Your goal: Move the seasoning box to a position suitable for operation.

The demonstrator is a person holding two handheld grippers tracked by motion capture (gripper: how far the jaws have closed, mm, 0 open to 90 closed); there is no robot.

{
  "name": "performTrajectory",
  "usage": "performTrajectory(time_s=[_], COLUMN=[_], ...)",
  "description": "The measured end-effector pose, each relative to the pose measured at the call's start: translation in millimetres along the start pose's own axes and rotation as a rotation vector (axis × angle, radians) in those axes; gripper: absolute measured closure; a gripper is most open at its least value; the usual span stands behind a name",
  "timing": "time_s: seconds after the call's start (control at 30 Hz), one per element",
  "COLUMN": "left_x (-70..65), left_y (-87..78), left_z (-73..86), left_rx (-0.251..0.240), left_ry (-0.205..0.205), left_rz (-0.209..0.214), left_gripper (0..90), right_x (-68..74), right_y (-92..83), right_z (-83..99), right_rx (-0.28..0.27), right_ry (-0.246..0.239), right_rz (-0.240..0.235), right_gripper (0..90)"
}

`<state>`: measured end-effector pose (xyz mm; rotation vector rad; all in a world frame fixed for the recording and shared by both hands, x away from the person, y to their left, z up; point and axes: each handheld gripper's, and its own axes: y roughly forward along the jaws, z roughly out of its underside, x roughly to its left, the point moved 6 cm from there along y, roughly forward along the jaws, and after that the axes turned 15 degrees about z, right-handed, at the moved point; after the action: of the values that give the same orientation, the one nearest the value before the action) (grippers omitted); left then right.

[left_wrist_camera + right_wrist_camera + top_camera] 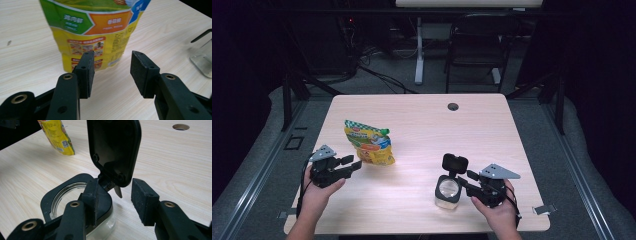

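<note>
The yellow pouch (368,143) is taken as the landmark; it stands on the table (422,115) towards its left half, tilted a little, with its cap still on as far as can be seen.

Just beside the pouch's lower end, on the side nearest the person, the left gripper (351,163) is held level, pointing at the pouch. In the left gripper view its jaws are seen parted to about a middling width, with nothing between the pads and the pouch's bottom edge just beyond them. If the pouch is to be picked up, the jaws would probably need to be spread wider, or the narrower upper part aimed at, since the body looks broader than the gap.

Well to the right of the pouch, and nearer the person, the glass jar (448,192) is found with its black hinged lid (455,163) standing upright and open. The right gripper (465,180) sits against the jar's right side, jaws likewise half open, gripping nothing; one pad lies over the rim at the hinge. The jar would best be steadied by its body, the lid being kept clear for pouring.
</note>
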<state>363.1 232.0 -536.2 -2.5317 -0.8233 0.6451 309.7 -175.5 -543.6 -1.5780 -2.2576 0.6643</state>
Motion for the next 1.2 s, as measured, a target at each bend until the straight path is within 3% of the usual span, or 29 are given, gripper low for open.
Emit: performTrajectory(time_s=[0.27,0.43,0.53,0.67,0.73,1.1,1.2], left_x=[7.3,21.1,32.7,46.3,50.3,54.0,52.5], left_y=[-0.7,0.2,1.3,0.9,2.8,18.2,19.9], left_z=[-4.1,-9.2,-12.7,-18.4,-20.9,-26.7,-26.7], left_rx=[-0.001,0.008,0.022,-0.02,-0.033,-0.032,-0.018], left_ry=[0.012,0.009,0.025,0.006,0.019,0.047,0.059], left_rz=[-0.011,-0.007,-0.035,-0.022,-0.009,0.048,0.034], left_gripper=[50.5,48.2,47.3,46.3,45.8,43.2,42.9], right_x=[1.0,-1.2,-2.9,-6.5,-7.8,-14.1,-16.6], right_y=[-5.8,-7.8,-8.8,-10.7,-12.2,-24.1,-26.4], right_z=[0.9,1.5,3.5,7.6,9.8,19.2,20.7], right_rx=[-0.01,-0.021,-0.014,-0.003,-0.001,0.0,0.005], right_ry=[-0.006,0.002,0.005,0.015,0.018,0.041,0.04], right_rz=[0.009,0.02,0.022,0.028,0.031,0.066,0.074], right_gripper=[57.4,57.2,57.3,57.3,57.2,56.6,56.3])
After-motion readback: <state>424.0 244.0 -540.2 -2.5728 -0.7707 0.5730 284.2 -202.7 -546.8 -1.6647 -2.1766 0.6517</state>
